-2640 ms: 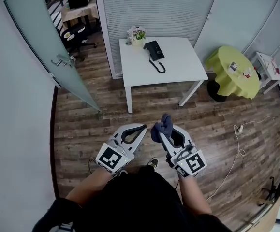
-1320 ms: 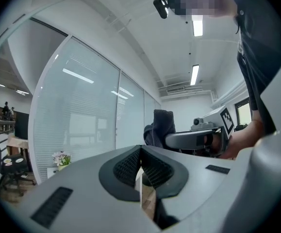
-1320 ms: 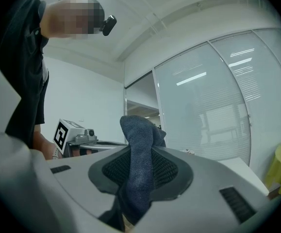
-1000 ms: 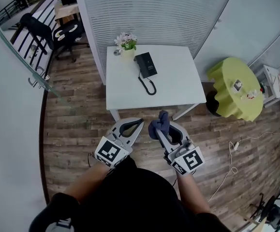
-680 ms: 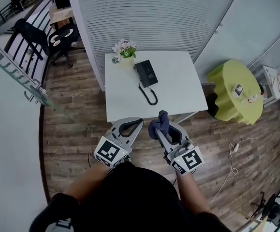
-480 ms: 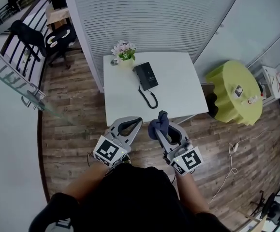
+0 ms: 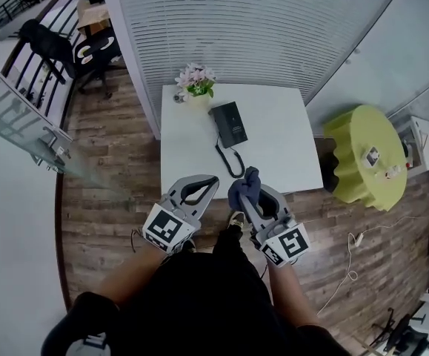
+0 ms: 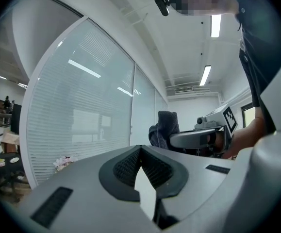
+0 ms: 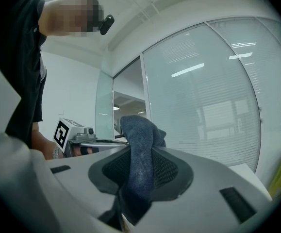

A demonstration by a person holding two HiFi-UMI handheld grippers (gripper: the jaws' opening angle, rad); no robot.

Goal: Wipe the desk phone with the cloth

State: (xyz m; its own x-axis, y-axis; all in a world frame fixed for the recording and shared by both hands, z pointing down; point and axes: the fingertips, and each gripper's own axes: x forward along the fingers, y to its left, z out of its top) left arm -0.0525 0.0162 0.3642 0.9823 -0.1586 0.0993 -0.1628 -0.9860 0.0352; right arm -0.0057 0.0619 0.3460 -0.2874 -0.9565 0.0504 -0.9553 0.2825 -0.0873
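Observation:
A black desk phone (image 7: 229, 124) with a coiled cord (image 7: 229, 162) lies on the white table (image 7: 273, 154), toward its far left. A dark blue cloth (image 7: 245, 188) (image 9: 139, 154) is pinched in my right gripper (image 7: 250, 193), which is shut on it and held at the table's near edge, short of the phone. My left gripper (image 7: 213, 179) hovers beside it on the left, jaws shut with nothing between them (image 8: 141, 152). The left gripper view also shows the cloth (image 8: 165, 130) in the right gripper.
A small pot of flowers (image 7: 195, 80) stands at the table's far left corner, by the phone. A yellow-covered round table (image 7: 366, 150) is to the right. A glass wall with blinds (image 7: 236, 28) runs behind; office chairs (image 7: 99, 50) stand far left. A cable (image 7: 347, 251) trails on the wooden floor.
The person has walked up to the table; it and the phone now sit much closer beneath the grippers. Both grippers keep their pose, cloth still held.

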